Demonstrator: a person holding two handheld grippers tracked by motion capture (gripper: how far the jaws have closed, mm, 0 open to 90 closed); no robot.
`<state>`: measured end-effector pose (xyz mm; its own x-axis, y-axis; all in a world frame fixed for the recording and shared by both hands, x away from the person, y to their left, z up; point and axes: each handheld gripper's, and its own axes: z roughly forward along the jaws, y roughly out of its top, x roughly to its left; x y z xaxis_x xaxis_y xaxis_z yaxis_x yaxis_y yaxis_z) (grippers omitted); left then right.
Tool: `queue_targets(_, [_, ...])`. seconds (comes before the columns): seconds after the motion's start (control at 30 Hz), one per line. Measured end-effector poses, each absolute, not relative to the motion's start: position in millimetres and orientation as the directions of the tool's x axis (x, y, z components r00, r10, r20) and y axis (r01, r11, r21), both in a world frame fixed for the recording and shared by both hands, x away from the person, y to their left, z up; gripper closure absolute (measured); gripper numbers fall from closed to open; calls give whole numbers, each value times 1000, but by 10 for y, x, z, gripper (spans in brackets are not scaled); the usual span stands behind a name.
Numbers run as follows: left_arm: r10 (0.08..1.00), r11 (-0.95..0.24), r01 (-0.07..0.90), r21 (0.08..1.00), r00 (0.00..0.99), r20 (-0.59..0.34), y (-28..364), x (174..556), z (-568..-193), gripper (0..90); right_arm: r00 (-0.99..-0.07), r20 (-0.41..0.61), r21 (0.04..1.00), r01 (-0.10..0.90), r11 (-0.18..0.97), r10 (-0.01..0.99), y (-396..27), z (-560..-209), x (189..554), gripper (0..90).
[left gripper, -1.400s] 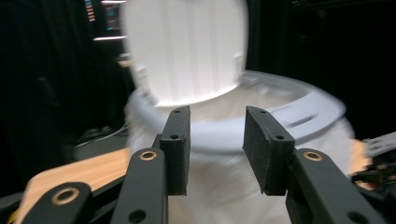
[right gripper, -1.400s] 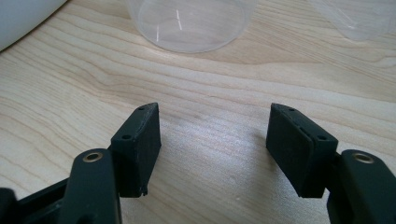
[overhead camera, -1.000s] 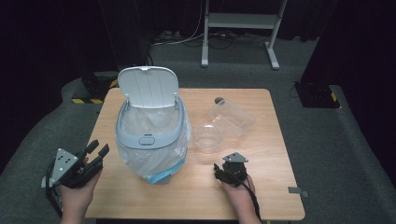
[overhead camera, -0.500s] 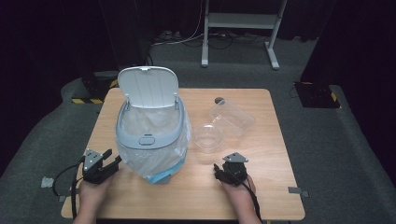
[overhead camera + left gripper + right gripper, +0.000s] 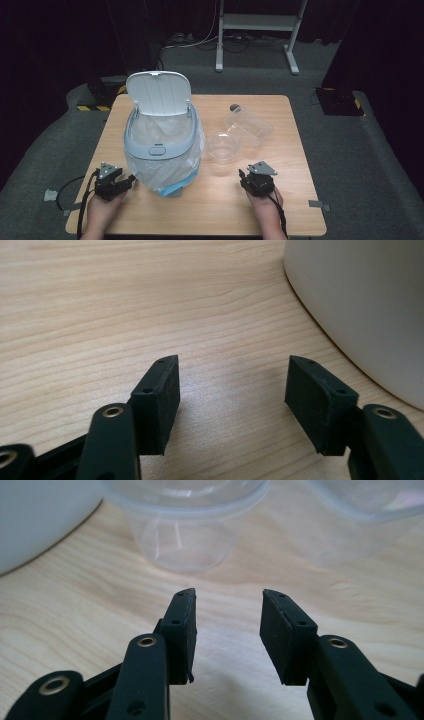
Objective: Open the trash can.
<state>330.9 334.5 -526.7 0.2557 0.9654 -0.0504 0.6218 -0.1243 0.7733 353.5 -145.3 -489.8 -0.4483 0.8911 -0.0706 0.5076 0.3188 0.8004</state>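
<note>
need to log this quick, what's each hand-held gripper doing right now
Left hand-held gripper: open, jaws just opening, nothing between them.
Right hand-held gripper: open, jaws just closing, nothing between them.

My left gripper (image 5: 131, 181) sits just short of the bin (image 5: 162, 145); beyond my right gripper's (image 5: 243, 176) fingertips stands the clear bowl (image 5: 223, 147).

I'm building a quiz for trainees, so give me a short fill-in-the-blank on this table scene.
1. The lid of the trash bin stands ____.
2. The clear round cup sits on the table between the bin and the clear ____ container.
3. The right gripper points at the cup with ____ between its jaws.

Missing words: open; rectangular; nothing
</note>
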Motion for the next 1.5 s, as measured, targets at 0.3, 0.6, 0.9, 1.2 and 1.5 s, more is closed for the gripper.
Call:
queue_targets(0.3, [948, -205, 623, 755, 319, -6, 3250, 3303, -5285, 305, -410, -74, 822, 491, 289, 909, -1651, -4765, 3662, 669])
queue_targets(0.6, [947, -210, 622, 754, 321, -1, 3250, 3296, -5285, 302, -316, -63, 842, 493, 220, 947, -1887, -4648, 4087, 702])
queue_targets(0.9, [947, -209, 623, 754, 320, -2, 3250, 3293, -5284, 303, -295, -72, 839, 498, 218, 953, -1914, -4705, 4570, 721])
queue_targets(1.2, [946, -217, 622, 752, 325, 4, 3255, 3285, -5282, 308, -296, -104, 821, 513, 250, 950, -1908, -4734, 4662, 721])
queue_targets(1.5, [945, -218, 622, 752, 326, 4, 3255, 3285, -5282, 308, -329, -120, 818, 502, 281, 937, -1869, -4751, 4595, 719])
